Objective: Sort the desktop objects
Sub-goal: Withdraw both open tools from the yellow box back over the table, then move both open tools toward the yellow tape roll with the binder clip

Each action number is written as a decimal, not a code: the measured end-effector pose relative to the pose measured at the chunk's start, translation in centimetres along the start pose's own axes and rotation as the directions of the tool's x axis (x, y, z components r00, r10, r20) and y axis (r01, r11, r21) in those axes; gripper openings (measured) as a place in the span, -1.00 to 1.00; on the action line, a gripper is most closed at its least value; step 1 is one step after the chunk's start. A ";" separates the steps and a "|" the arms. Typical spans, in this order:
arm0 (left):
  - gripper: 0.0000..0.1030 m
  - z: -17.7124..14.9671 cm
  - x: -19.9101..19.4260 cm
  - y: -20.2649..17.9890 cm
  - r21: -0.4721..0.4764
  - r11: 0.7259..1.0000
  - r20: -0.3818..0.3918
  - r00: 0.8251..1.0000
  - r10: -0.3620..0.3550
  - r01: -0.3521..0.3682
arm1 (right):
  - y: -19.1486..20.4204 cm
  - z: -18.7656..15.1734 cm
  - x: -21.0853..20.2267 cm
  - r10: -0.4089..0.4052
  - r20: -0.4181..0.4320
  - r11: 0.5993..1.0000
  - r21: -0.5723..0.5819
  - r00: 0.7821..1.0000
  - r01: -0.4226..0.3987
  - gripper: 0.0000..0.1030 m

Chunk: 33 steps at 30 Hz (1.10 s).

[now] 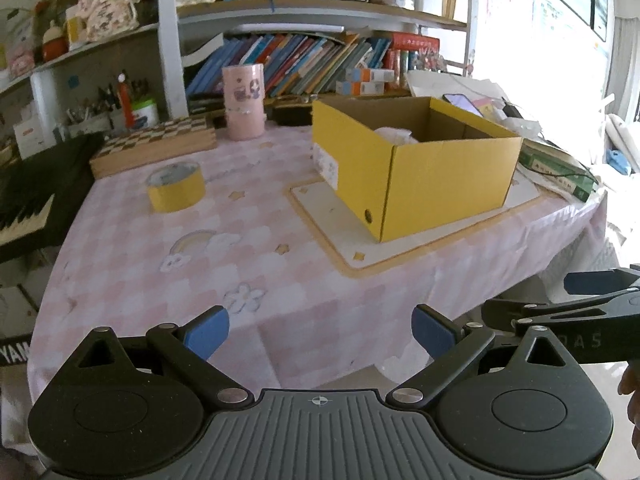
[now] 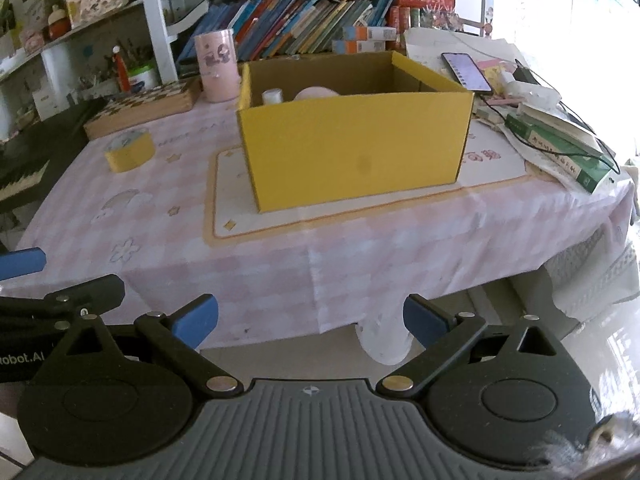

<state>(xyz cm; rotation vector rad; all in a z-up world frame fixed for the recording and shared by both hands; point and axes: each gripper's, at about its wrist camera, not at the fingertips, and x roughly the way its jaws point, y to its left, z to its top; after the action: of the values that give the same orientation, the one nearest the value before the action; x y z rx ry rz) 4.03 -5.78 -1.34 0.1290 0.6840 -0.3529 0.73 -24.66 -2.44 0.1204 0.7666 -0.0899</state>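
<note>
A yellow cardboard box (image 1: pixel 440 176) (image 2: pixel 352 140) stands open on a white mat on the pink checked table. Inside it I see a pale pink round thing (image 2: pixel 316 92) and a small white bottle (image 2: pixel 273 96). A roll of yellow tape (image 1: pixel 175 186) (image 2: pixel 130 150) lies on the cloth to the left. A pink cylinder holder (image 1: pixel 244 100) (image 2: pixel 216 66) stands behind, by a wooden chessboard box (image 1: pixel 156 146) (image 2: pixel 140 108). My left gripper (image 1: pixel 320 334) is open and empty at the table's near edge. My right gripper (image 2: pixel 310 324) is open and empty, in front of the table.
Books, a phone (image 2: pixel 466 70), cables and a green book (image 2: pixel 560 152) crowd the table's right side. A black keyboard (image 1: pixel 24 208) sits left of the table. Bookshelves stand behind. The right gripper's body shows in the left wrist view (image 1: pixel 568 312).
</note>
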 end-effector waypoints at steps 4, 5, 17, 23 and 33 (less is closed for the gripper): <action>0.93 -0.9 -0.7 1.3 -0.020 1.000 -0.010 1.000 0.004 -0.004 | 1.5 -0.9 -0.4 0.000 -0.008 1.000 -0.014 1.000 0.000 0.94; 0.93 -1.1 -0.8 1.6 -0.025 1.000 -0.011 1.000 0.005 -0.005 | 1.9 -1.1 -0.5 0.001 -0.009 1.000 -0.018 1.000 -0.001 0.94; 0.93 -3.3 -3.4 5.8 -0.091 0.992 -0.012 0.997 0.082 -0.083 | 6.6 -1.9 -0.6 0.071 -0.008 0.994 -0.085 0.997 -0.071 0.94; 0.93 -4.2 -4.6 8.0 -0.141 0.981 -0.006 0.991 0.131 -0.131 | 9.2 -1.7 -0.4 0.115 -0.008 0.984 -0.137 0.993 -0.115 0.94; 0.93 -4.5 -5.6 10.2 -0.180 0.970 0.020 0.985 0.170 -0.163 | 11.9 -1.2 -0.2 0.148 0.011 0.971 -0.191 0.989 -0.143 0.94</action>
<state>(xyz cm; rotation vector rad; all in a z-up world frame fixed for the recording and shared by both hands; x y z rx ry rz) 0.99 6.31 -1.16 0.0096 0.6613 -0.1315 1.24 -12.74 -2.22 -0.0061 0.7352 0.1210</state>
